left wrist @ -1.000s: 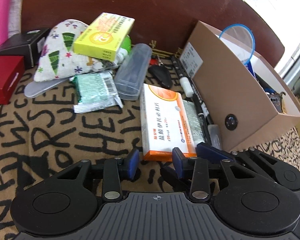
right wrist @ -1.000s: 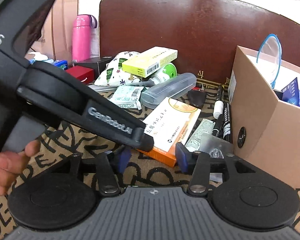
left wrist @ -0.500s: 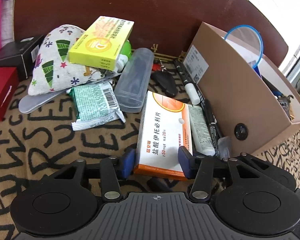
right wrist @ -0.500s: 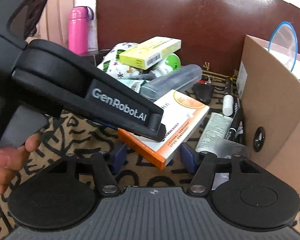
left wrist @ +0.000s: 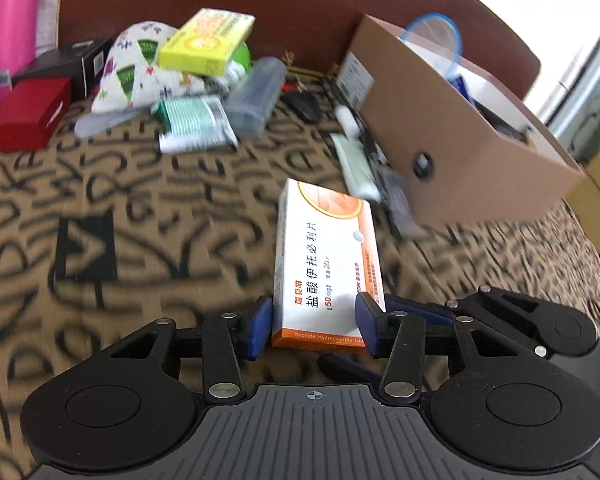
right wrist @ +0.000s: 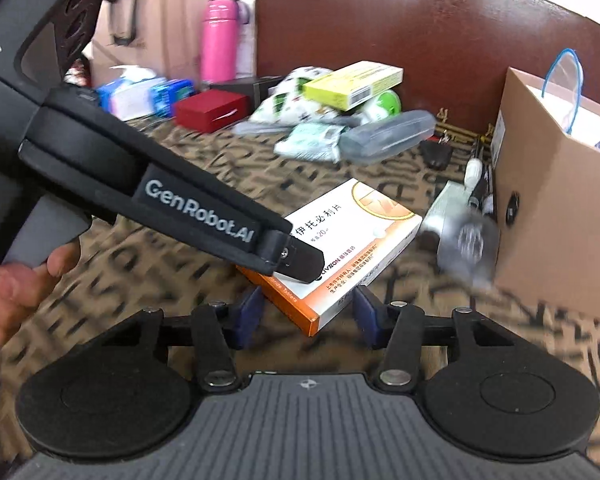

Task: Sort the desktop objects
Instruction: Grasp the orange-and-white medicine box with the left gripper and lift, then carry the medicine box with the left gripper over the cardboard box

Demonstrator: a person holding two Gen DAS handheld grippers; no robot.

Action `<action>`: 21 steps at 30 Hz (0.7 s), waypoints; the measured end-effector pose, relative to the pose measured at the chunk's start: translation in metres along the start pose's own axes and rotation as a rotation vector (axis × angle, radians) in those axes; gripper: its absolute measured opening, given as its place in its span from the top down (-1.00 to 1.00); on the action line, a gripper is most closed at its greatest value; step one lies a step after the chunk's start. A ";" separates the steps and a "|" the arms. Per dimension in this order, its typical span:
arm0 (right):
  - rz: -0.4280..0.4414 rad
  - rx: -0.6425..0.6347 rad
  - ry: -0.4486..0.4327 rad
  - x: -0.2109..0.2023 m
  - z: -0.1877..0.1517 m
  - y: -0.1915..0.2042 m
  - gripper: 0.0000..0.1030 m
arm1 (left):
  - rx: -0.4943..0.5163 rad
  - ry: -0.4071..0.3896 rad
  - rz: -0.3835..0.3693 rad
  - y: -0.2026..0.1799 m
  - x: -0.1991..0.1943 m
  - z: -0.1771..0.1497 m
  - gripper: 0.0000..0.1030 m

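- My left gripper [left wrist: 312,322] clamps the near end of the white-and-orange pill box [left wrist: 326,264], held above the patterned bench [left wrist: 140,240].
- Only my right view shows the box is lifted, tilted, one corner between the spread fingers of my right gripper [right wrist: 306,312], which holds nothing.
- Flat cardboard box; the brown carton [left wrist: 456,148] stands right, and open cloth lies left.

— We can't read much: motion blur smears the patterned cloth [left wrist: 140,220] at the left of the left wrist view, and the silver packet [right wrist: 462,236] right of centre in the right wrist view.

— Agreed. The left tool [right wrist: 300,258] covers the orange-and-white box's [right wrist: 352,236] near corner, and the cardboard box [right wrist: 560,200] runs off the right edge.
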State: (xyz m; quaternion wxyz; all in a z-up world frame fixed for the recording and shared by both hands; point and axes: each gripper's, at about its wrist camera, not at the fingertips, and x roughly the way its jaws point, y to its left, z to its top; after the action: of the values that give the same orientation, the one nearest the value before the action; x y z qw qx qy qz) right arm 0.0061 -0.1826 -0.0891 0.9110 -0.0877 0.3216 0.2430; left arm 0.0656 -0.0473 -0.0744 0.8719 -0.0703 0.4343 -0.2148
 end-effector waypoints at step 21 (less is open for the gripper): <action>0.064 -0.024 -0.024 -0.014 -0.017 -0.001 -0.44 | 0.012 0.014 0.027 -0.012 0.004 -0.005 -0.56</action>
State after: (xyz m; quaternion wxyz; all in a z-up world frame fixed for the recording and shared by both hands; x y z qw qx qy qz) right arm -0.0126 -0.1944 -0.0937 0.9053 -0.0855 0.3104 0.2771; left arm 0.0597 -0.0599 -0.0770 0.8722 -0.0577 0.4399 -0.2060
